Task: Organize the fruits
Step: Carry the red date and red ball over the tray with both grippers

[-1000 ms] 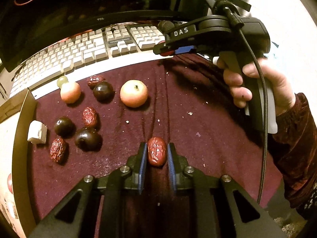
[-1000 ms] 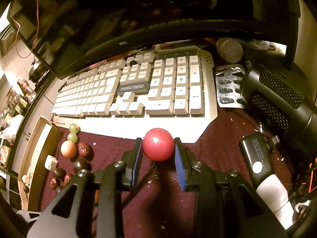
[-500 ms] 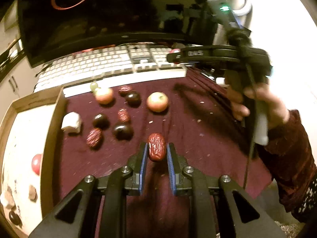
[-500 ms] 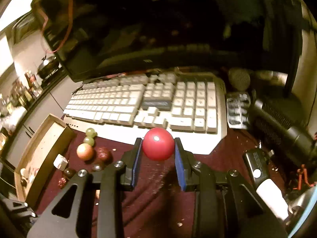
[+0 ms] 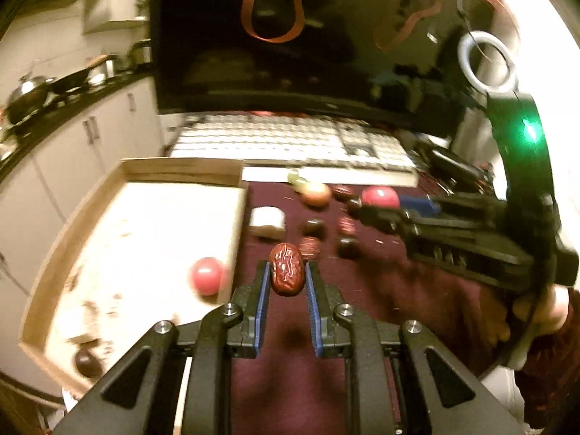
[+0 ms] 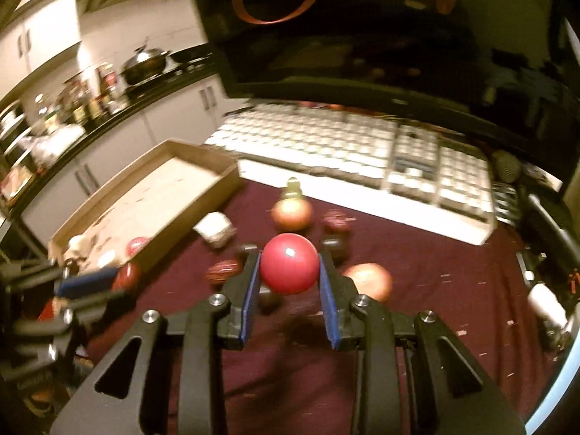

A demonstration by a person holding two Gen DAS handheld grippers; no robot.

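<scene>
My left gripper (image 5: 287,272) is shut on a wrinkled red date (image 5: 286,269), held above the dark red cloth beside the wooden tray (image 5: 72,232). My right gripper (image 6: 289,270) is shut on a smooth red ball-shaped fruit (image 6: 289,267), held above the fruit pile; it also shows in the left wrist view (image 5: 380,196). On the cloth lie a peach-coloured fruit (image 6: 292,213), another (image 6: 369,281), dark plums (image 5: 348,247), dates (image 6: 224,270) and green grapes (image 6: 292,187). The tray holds a red fruit (image 5: 206,276) and a dark one (image 5: 87,362).
A white keyboard (image 6: 340,152) lies behind the cloth under a dark monitor (image 5: 290,36). A white block (image 5: 267,221) sits by the tray's right wall. A microphone (image 6: 507,163) and small items lie at the right. Kitchen cabinets (image 6: 108,152) stand at left.
Both grippers have risen and swung left toward the tray, each still holding its fruit. The tray now fills the left of both views.
</scene>
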